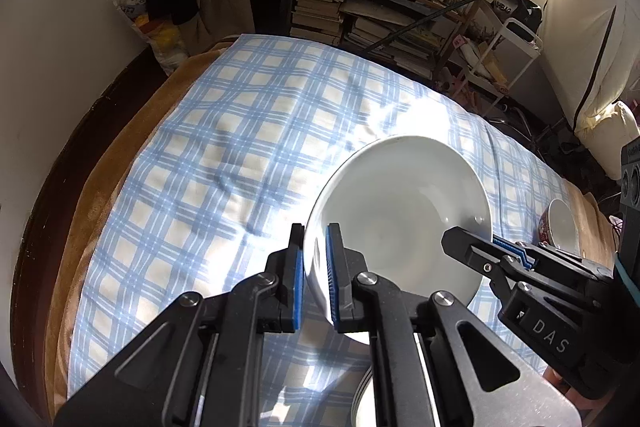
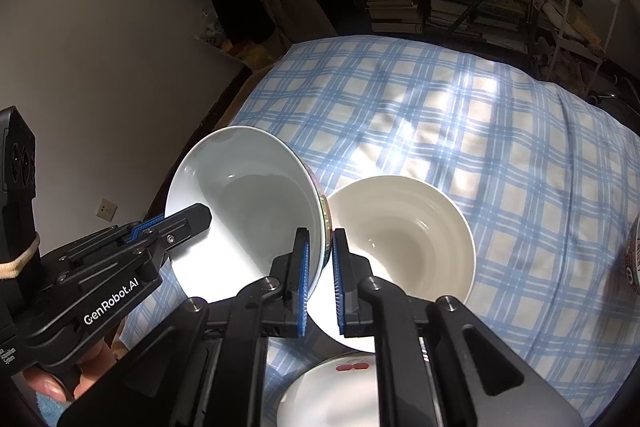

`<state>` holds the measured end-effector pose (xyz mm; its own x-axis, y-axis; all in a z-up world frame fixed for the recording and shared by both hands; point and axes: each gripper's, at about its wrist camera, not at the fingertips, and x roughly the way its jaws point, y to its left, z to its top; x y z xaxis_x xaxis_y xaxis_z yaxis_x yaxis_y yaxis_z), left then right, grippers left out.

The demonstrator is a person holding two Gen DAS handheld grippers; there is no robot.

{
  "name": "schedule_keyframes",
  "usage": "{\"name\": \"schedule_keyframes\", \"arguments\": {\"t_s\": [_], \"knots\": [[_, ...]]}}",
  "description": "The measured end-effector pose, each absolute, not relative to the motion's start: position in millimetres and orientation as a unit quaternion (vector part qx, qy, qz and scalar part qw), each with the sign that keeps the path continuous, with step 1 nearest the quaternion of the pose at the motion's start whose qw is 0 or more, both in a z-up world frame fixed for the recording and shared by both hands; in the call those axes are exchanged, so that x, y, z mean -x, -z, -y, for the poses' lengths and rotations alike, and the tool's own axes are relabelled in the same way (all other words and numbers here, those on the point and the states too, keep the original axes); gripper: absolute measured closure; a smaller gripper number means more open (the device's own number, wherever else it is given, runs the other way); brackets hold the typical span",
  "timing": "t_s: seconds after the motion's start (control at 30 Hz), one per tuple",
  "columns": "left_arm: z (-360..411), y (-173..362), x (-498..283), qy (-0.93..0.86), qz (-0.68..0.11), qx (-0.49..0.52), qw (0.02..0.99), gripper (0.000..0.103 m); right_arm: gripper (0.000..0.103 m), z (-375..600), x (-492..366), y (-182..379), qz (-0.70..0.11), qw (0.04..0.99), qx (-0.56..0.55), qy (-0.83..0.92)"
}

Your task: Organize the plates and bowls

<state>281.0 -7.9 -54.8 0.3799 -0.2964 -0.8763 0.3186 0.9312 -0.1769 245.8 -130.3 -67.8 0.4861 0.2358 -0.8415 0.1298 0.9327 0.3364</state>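
A large white bowl (image 1: 400, 211) hangs tilted above the bed, held by both grippers. My left gripper (image 1: 316, 231) is shut on its near-left rim, one blue pad inside and one outside. My right gripper (image 1: 452, 239) grips the opposite rim. In the right wrist view the same bowl (image 2: 248, 187) shows a red patterned outside, with my right gripper (image 2: 320, 235) shut on its rim and my left gripper (image 2: 200, 217) on the far side. A cream ribbed bowl (image 2: 400, 239) sits on the cloth just right of it.
A blue plaid cloth (image 1: 240, 147) covers the bed. A red-patterned bowl (image 1: 560, 227) sits near its right edge. Below the grippers lies a stack of white plates (image 1: 364, 399), the top plate (image 2: 340, 387) with red marks. Crowded bookshelves (image 1: 380, 7) stand behind.
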Motion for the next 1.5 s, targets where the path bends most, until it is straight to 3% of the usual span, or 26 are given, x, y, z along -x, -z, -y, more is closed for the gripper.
{"name": "schedule_keyframes", "arguments": {"t_s": [0.6,1.5], "knots": [[64,81,-259,0.212,-0.541,-0.058,0.812,0.094,0.091,177,-210,87,-0.48,0.854,-0.2,0.009],[80,118,-266,0.192,-0.566,-0.092,0.796,0.094,0.091,181,-214,125,-0.488,0.85,-0.197,0.018]]}}
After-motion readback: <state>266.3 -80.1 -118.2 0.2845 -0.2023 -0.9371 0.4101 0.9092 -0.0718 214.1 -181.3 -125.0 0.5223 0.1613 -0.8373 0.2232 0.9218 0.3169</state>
